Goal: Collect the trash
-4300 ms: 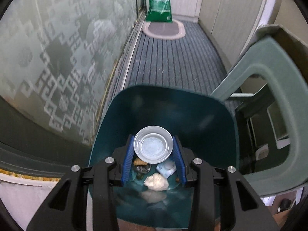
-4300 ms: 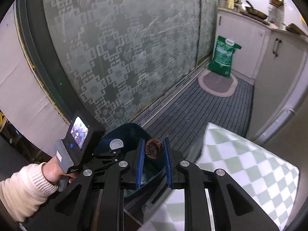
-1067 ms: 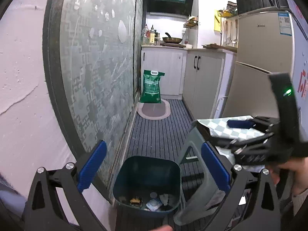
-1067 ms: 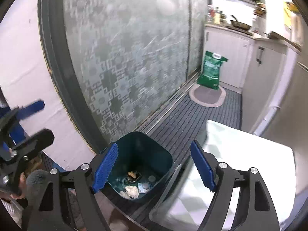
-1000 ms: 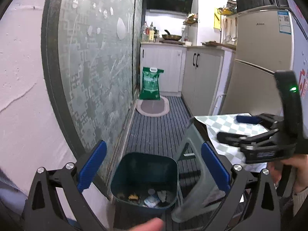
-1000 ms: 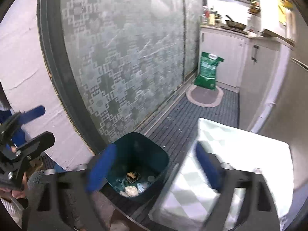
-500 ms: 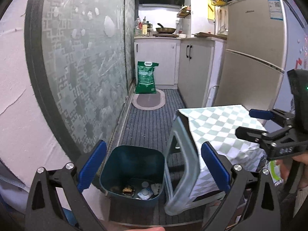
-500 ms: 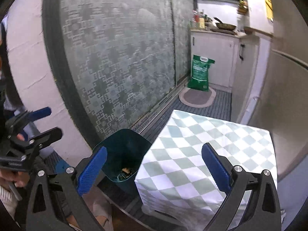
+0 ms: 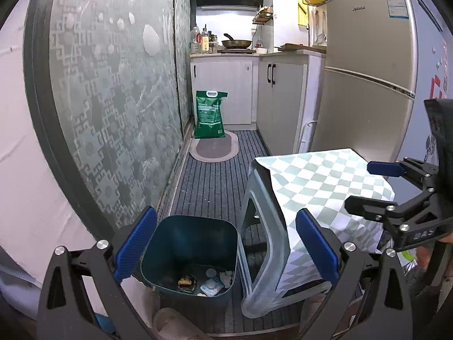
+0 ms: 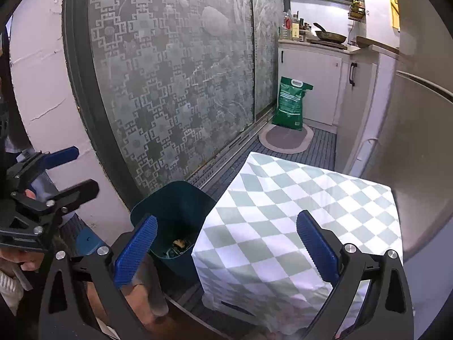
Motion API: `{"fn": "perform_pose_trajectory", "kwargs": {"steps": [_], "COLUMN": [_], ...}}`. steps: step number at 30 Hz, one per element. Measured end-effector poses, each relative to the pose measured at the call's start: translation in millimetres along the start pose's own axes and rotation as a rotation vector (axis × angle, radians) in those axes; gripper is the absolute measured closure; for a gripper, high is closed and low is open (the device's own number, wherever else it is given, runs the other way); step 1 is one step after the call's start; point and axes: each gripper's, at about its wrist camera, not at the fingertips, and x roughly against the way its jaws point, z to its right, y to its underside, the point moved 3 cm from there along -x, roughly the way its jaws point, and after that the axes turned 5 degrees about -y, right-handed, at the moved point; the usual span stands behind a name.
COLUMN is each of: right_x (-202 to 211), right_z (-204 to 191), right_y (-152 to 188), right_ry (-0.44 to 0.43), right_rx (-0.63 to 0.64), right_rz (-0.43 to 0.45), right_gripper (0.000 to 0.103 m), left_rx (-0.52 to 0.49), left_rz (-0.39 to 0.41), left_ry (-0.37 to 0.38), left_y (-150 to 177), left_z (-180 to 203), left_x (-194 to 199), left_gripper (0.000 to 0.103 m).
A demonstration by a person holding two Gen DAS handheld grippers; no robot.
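Checkered cloth [image 10: 297, 212] covers stool beside teal bin [image 9: 192, 243]; striped floor mat [image 9: 220, 181].

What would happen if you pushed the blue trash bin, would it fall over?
The trash bin would probably slide rather than tip: it looks wide, squat and flat on the mat. It likely feels light, since only a few scraps lie at its bottom.

- The right gripper [image 9: 368, 187], seen from the left wrist, bears pale letters on its black body that look like "DAS"; its right end is cut off.
- The fridge [image 9: 365, 85] has a small brand badge near its top and a blue-and-white sticker, both too small to read.
- The green bag [image 9: 209, 117] carries white print, illegible.
- Red marks at the far right edge are cut off.
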Motion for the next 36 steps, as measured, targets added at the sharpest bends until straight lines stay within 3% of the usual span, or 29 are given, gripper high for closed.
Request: {"fn": "perform_pose_trajectory", "kwargs": {"steps": [9,17,36], "right_x": [12.3,12.4,8.3], "right_z": [-16.2,-16.5,-21.0], "right_y": [23.2,27.0,30.2], "right_ry": [0.034,0.019,0.022], "right_rx": [0.004,-0.003,-0.004], "right_rz": [0.012,0.005,-0.005], "right_gripper": [0.004,0.004,0.004], "left_rx": [-0.017,0.022,0.041], "left_rz": [-0.025,-0.051,-0.09], "left_ry": [-0.02,0.019,-0.003], "left_y": [21.5,21.2,34.5], "left_z": [-0.4,4.5,-6.7], "left_x": [-9.3,-2.2,-12.4], "left_gripper": [0.003,0.003,0.003]}}
